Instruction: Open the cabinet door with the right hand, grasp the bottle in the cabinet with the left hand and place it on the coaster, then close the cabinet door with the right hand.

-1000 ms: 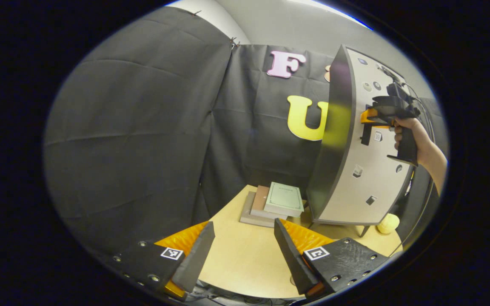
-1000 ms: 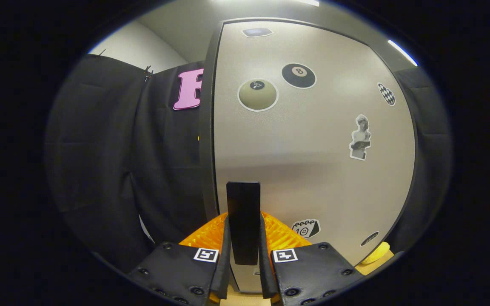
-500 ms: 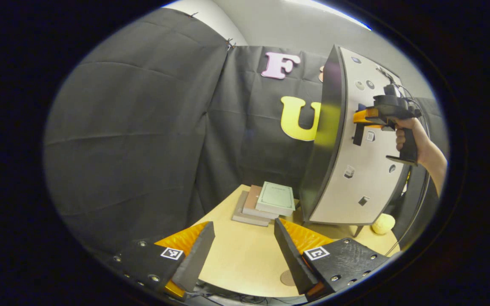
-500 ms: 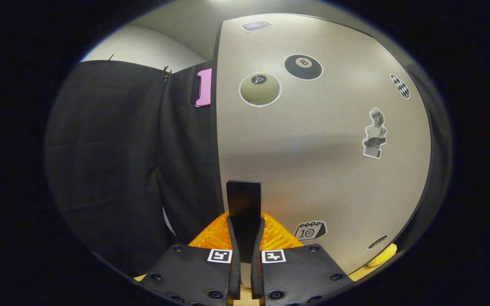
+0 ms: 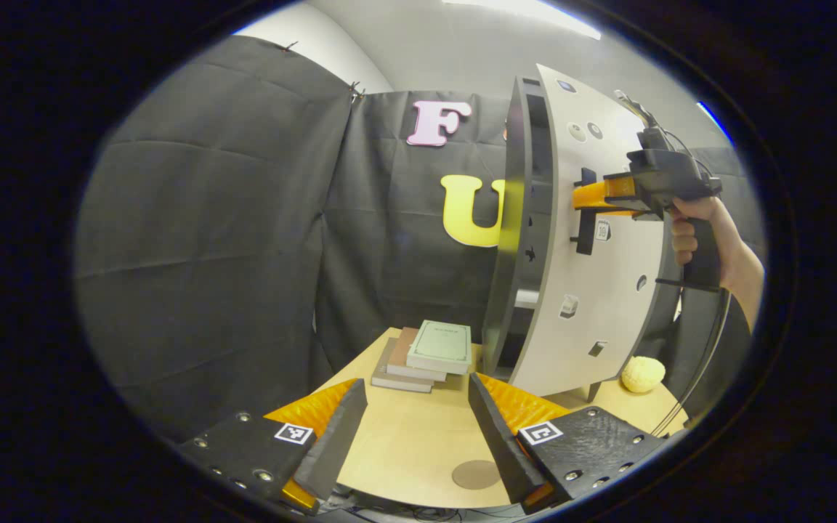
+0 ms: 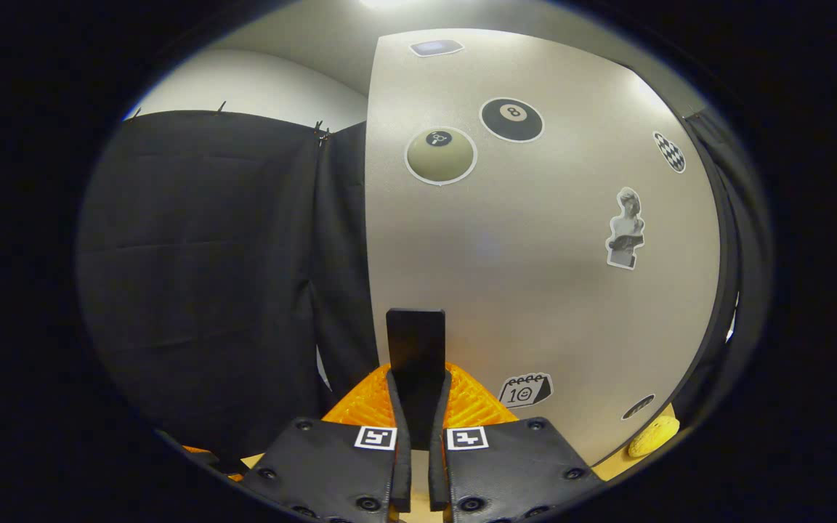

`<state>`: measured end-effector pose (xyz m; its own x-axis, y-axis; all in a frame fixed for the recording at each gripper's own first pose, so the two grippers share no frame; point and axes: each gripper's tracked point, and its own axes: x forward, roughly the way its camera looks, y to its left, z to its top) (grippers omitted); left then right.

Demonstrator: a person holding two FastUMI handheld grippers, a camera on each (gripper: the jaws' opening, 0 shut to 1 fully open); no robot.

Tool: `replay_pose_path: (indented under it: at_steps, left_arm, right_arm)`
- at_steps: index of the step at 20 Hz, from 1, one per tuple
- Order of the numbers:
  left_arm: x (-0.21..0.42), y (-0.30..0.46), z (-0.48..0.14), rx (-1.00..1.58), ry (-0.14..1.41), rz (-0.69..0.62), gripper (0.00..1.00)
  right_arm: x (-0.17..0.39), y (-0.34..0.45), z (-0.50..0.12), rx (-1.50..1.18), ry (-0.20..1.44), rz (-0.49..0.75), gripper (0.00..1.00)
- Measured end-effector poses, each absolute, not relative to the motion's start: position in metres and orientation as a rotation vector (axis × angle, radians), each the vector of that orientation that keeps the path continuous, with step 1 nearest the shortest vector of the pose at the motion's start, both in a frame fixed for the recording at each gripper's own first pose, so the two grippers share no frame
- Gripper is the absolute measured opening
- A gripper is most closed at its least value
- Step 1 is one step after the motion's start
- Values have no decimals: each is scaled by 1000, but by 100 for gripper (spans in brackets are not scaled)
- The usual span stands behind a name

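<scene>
The cabinet (image 5: pixel 520 240) stands on the table with its pale, stickered door (image 5: pixel 607 290) swung partly open. A dark gap with a shelf edge shows at its left side, and the door hides most of the inside. My right gripper (image 6: pixel 418 378) is shut on the door's black vertical handle (image 6: pixel 415 341). From the left gripper view, a hand holds that right gripper (image 5: pixel 596 197) at the handle (image 5: pixel 584 221). My left gripper (image 5: pixel 415 396) hangs open and empty above the table's near edge. The round brown coaster (image 5: pixel 475 473) lies just ahead of its right finger.
A stack of books (image 5: pixel 429 352) lies on the light wooden table (image 5: pixel 404 436), left of the cabinet's foot. A yellow ball (image 5: pixel 642 373) rests to the right, below the door's lower corner, and appears as the ball (image 6: pixel 652 436) in the right gripper view. Black cloth walls close the back and left.
The door has swung further open with my right gripper still on its handle, uncovering the cabinet's dark gap. In the left gripper view the coaster has come fully into sight.
</scene>
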<state>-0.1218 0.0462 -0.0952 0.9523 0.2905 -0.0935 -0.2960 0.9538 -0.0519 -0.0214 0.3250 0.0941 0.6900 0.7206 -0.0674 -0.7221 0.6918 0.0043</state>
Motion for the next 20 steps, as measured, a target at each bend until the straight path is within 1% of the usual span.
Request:
replay_pose_path:
  at_steps: [4, 5, 6, 7, 9, 10, 11, 12, 16, 17, 18, 19, 20]
  left_arm:
    - [-131, 18, -86, -86, 66, 306, 85]
    - [-134, 12, -83, -83, 65, 304, 85]
    - [-137, 5, -83, -76, 67, 303, 85]
    - [-140, 0, -82, -68, 68, 304, 89]
    - [-144, -9, -79, -56, 65, 304, 88]
    - [-148, -16, -80, -56, 66, 306, 87]
    - [-151, -23, -77, -59, 60, 303, 86]
    - [-154, -30, -76, -64, 55, 299, 86]
    - [-168, -52, -79, -73, 56, 293, 85]
    - [-172, -57, -79, -73, 57, 291, 85]
    - [-176, -62, -82, -73, 62, 291, 85]
    - [-179, -67, -83, -74, 65, 290, 85]
    - [-182, -72, -85, -77, 68, 287, 86]
  right_arm:
    - [-34, 305, 93, -19, 69, 865, 11]
    - [-34, 300, 93, -14, 71, 876, 14]
    - [-34, 295, 93, -11, 71, 884, 11]
    - [-34, 289, 93, -8, 69, 892, 11]
    - [-36, 286, 92, -4, 67, 904, 11]
    - [-36, 285, 92, -3, 69, 907, 11]
    - [-36, 284, 92, -1, 69, 909, 8]
    - [-35, 284, 92, 1, 70, 911, 11]
    - [-37, 275, 91, 9, 69, 915, 11]
    - [-37, 274, 91, 11, 66, 911, 8]
    - [-36, 272, 91, 16, 63, 908, 14]
    - [-37, 270, 91, 20, 60, 903, 14]
    - [-36, 269, 91, 21, 60, 899, 11]
